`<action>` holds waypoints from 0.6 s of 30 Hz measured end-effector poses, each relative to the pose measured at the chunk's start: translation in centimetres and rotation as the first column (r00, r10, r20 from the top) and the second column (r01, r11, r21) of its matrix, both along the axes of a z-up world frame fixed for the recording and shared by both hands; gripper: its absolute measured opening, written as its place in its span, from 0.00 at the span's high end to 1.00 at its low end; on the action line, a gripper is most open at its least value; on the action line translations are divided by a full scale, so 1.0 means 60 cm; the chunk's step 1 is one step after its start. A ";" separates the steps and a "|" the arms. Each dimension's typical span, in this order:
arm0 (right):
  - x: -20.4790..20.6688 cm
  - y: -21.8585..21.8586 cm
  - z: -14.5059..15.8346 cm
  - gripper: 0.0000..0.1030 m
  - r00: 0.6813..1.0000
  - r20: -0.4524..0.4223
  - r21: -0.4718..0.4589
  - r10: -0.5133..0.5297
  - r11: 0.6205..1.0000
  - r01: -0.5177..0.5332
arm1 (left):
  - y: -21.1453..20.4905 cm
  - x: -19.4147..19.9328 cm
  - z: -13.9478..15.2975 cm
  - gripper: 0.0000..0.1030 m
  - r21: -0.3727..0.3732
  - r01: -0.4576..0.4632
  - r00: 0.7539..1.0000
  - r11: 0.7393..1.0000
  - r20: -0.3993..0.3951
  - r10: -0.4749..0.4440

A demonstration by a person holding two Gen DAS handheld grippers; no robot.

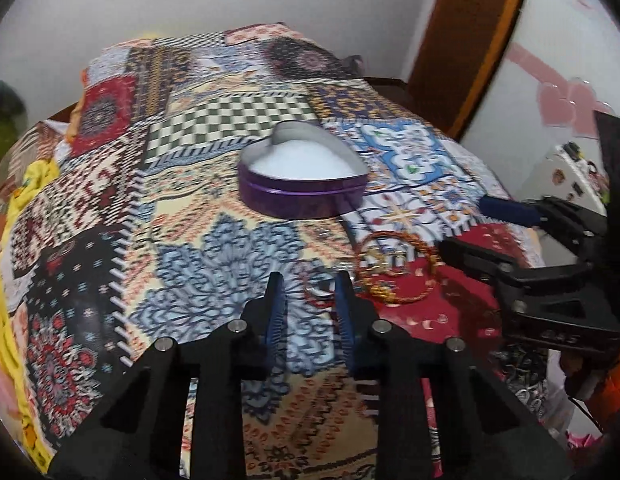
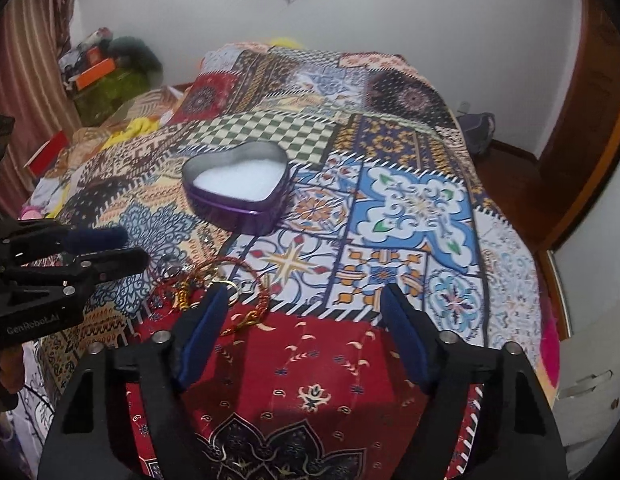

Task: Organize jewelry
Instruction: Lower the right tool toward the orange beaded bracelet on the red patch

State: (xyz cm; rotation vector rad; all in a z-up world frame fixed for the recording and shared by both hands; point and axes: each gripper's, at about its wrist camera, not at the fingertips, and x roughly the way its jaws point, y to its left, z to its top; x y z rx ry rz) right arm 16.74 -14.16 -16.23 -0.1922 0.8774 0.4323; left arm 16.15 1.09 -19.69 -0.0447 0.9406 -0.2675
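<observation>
Progress: early stage, by my judgement. The purple heart-shaped tin box [image 1: 301, 184] stands lidless on the patchwork-covered bed [image 1: 181, 184], showing only a white padded lining; no jewelry is visible inside it. The jewelry lies loose on the cover, near the box on its near side: a red-and-gold thread bangle [image 1: 394, 268], a small tangle of gold chain pieces [image 2: 185, 296] and a silver ring [image 1: 316, 290]. All of it remains to be moved into the box.

Left tool [image 1: 305, 292]: held low over the cover, fingers partly parted and released, the silver ring just ahead between the tips; contact cannot be confirmed.

Right tool [image 2: 305, 304]: held level above the red patch, jaws spread wide, gripping nothing; its left finger sits just beside the bangle and chains.
</observation>
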 end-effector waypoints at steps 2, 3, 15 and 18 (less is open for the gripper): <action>0.002 0.002 -0.005 0.41 1.000 -0.013 -0.001 0.012 1.000 -0.012 | -0.006 0.002 0.001 0.80 -0.024 0.029 1.000 0.999 -0.001 -0.029; 0.004 0.003 -0.006 0.44 1.000 -0.019 0.000 0.015 1.000 -0.015 | -0.008 0.004 0.001 0.80 -0.029 0.038 0.999 0.999 -0.002 -0.038; 0.005 0.025 -0.025 0.76 0.993 -0.073 0.011 0.088 0.996 -0.088 | -0.006 0.021 -0.024 0.80 -0.002 0.028 0.998 1.000 -0.051 -0.028; 0.005 0.030 -0.031 0.81 0.992 -0.074 -0.003 0.098 0.995 -0.099 | -0.005 0.023 -0.026 0.80 0.003 0.027 0.998 1.000 -0.054 -0.027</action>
